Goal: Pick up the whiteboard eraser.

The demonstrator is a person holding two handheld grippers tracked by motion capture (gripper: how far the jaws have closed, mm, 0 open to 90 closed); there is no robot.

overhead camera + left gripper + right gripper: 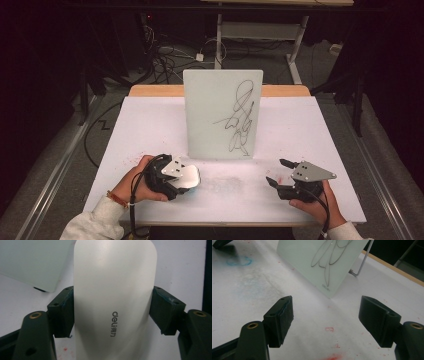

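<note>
left tool (pixel 110 315) clamping white eraser (pixel 113 297), right tool (pixel 325 320) agape

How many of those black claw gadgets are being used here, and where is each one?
2. The left gripper sits low left on the table, clamped on a white eraser. The right gripper sits low right, jaws open and empty.
</note>
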